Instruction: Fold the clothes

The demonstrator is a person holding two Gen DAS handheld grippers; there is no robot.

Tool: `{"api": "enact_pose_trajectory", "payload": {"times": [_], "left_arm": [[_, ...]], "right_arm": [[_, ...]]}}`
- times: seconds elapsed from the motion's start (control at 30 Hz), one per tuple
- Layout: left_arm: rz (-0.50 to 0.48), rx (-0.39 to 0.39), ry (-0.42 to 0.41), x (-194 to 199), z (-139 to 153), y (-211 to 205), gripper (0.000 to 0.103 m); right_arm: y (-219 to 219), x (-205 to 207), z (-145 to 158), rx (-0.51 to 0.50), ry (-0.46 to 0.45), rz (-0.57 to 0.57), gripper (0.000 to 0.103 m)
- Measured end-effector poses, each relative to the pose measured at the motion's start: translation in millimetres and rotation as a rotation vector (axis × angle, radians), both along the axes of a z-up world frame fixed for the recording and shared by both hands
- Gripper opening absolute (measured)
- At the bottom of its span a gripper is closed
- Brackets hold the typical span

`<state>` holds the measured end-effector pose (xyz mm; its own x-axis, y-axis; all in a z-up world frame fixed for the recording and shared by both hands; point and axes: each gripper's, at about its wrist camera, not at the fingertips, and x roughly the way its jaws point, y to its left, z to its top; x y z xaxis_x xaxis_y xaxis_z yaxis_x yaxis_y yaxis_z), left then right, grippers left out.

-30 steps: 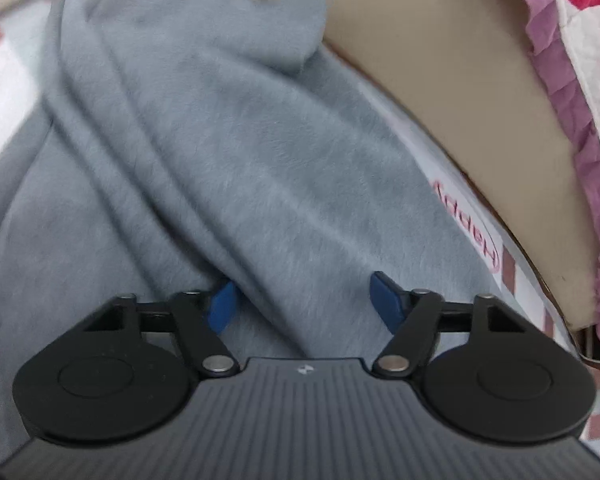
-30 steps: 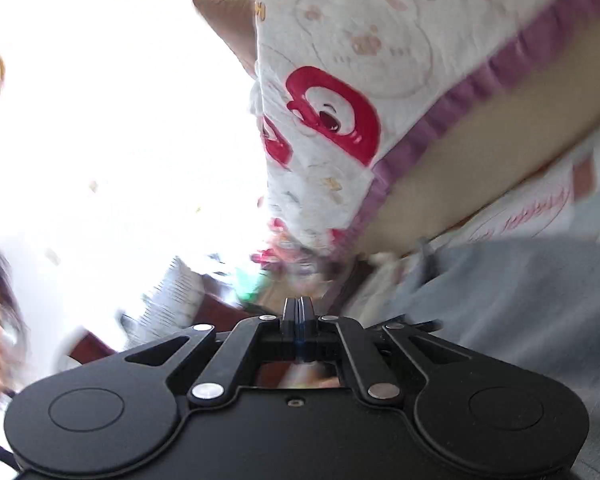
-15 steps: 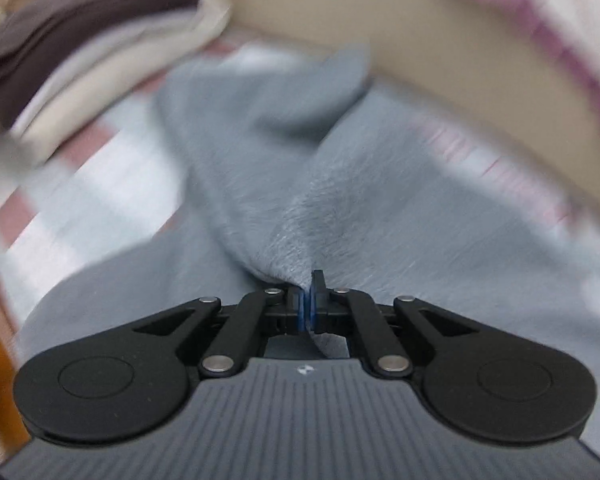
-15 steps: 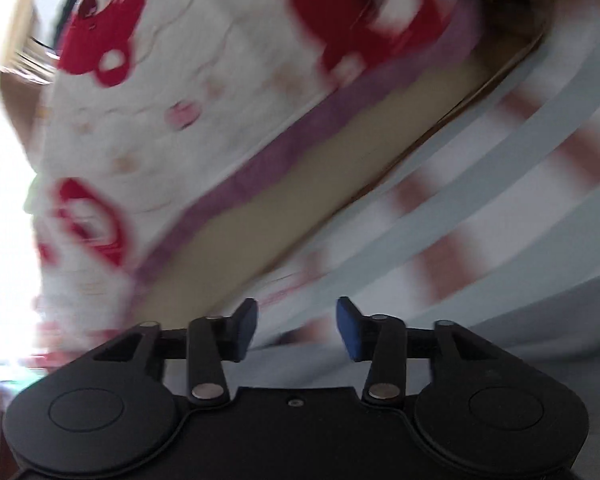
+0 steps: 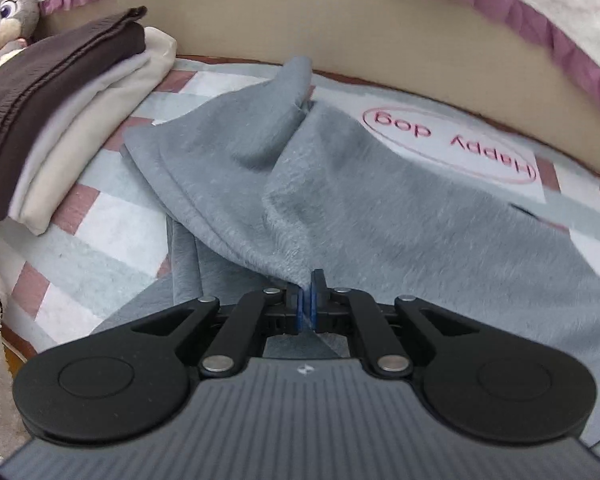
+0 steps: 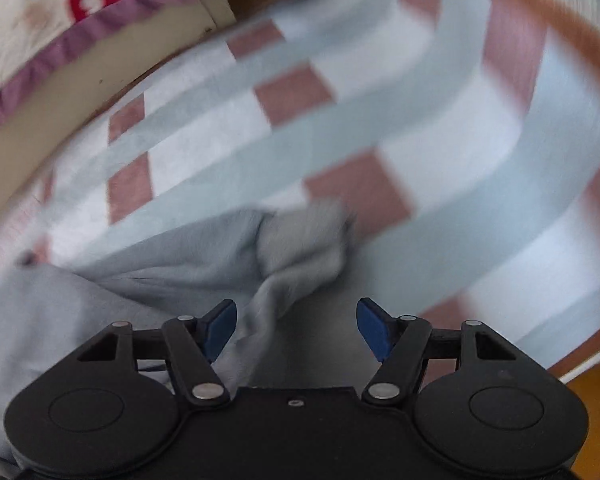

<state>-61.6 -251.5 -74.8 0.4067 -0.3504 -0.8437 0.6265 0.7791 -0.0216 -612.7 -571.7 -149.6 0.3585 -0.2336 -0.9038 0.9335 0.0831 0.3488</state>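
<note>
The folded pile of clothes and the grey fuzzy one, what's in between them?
Only bare checked blanket lies between the folded stack and the grey garment, seen in the left wrist view.

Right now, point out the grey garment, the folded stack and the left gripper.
grey garment [image 5: 340, 208], left wrist view, its raised middle.
folded stack [image 5: 56, 120], left wrist view, its layered side.
left gripper [image 5: 307, 304], left wrist view, between the fingertips.

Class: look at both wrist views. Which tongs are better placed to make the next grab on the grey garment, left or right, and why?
Right. The right tongs are open with a bunched end of the grey garment just ahead of them. The left tongs are already shut on a fold of it, so they are occupied.
</note>
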Motion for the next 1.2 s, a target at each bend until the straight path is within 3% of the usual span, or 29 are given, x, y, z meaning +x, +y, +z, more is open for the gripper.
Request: {"api": "enact_pose_trajectory", "payload": {"times": [0.07, 0.13, 0.2, 0.27, 0.37, 0.4, 0.47, 0.57, 0.63, 0.67, 0.73, 0.83, 0.87, 0.9, 0.97, 1.03, 1.07, 1.13, 1.2], "left_arm": [[-0.002, 0.003, -0.009, -0.1, -2.0, 0.2, 0.003], [-0.002, 0.006, -0.008, -0.3, -7.5, -0.3, 0.003], [-0.002, 0.016, -0.003, -0.5, -12.5, -1.1, 0.003], [0.001, 0.041, 0.003, -2.6, -19.2, -0.8, 0.003], [0.016, 0.065, 0.031, -2.3, -30.8, 2.1, 0.003], [0.022, 0.064, 0.041, -1.3, -33.9, 3.5, 0.003], [0.035, 0.007, 0.026, -0.8, -29.1, 7.8, 0.003], [0.039, -0.149, -0.056, -6.5, -7.6, 14.8, 0.002], [0.031, -0.213, -0.155, -17.8, 7.8, 16.3, 0.002], [0.027, -0.196, -0.199, -25.2, 11.1, 14.0, 0.002], [0.026, -0.134, -0.181, -38.3, 3.9, 9.1, 0.002], [-0.052, 0.006, 0.06, -45.7, -42.7, -2.1, 0.006], [-0.062, 0.051, 0.11, -48.1, -56.4, -4.9, 0.008], [-0.072, 0.096, 0.159, -50.6, -70.0, -7.6, 0.009], [-0.132, 0.115, 0.113, -56.5, -60.3, -15.8, 0.009], [-0.193, 0.134, 0.063, -62.4, -49.8, -24.1, 0.012], [-0.223, 0.143, 0.039, -65.4, -44.5, -28.3, 0.019], [-0.275, 0.044, 0.001, -62.9, -17.8, -22.4, 0.03], [-0.264, -0.072, -0.017, -47.9, 6.7, -12.7, 0.052]], "right_arm": [[3.6, -5.2, -15.8, 0.043, -0.2, -0.051, 0.07], [3.1, -0.1, -22.1, 0.006, -0.348, -0.025, 0.039], [-7.3, 10.4, -24.0, -0.072, -0.347, 0.044, 0.032], [-25.9, 15.8, -35.4, -0.026, -0.312, 0.062, 0.032], [-42.7, 13.5, -38.4, 0.008, -0.359, 0.042, 0.033], [-46.6, 12.5, -37.6, 0.011, -0.366, 0.033, 0.009], [-40.5, 16.8, -3.6, -0.16, -0.338, 0.072, 0.008], [-36.1, 9.7, 56.2, -0.39, -0.444, 0.075, 0.007], [-33.9, 5.2, 92.0, -0.569, -0.489, 0.102, 0.006], [-36.8, 5.6, 104.1, -0.622, -0.478, 0.087, 0.006], [-44.8, 7.4, 121.8, -0.71, -0.438, 0.051, 0.004], [-69.6, 30.5, 113.5, -0.762, -0.089, 0.001, 0.004], [-83.5, 41.2, 98.1, -0.709, 0.004, -0.028, 0.004], [-96.2, 50.4, 83.9, -0.616, 0.035, -0.076, 0.005], [-116.8, 67.8, 59.6, -0.43, 0.042, -0.201, 0.007], [-114.5, 86.4, 49.8, -0.413, -0.025, -0.305, 0.01], [-109.0, 101.2, 46.9, -0.43, 0.003, -0.343, 0.01], [-97.2, 130.1, 39.7, -0.472, 0.063, -0.384, 0.011], [-92.3, 150.9, 32.9, -0.511, 0.114, -0.306, 0.01]]}}
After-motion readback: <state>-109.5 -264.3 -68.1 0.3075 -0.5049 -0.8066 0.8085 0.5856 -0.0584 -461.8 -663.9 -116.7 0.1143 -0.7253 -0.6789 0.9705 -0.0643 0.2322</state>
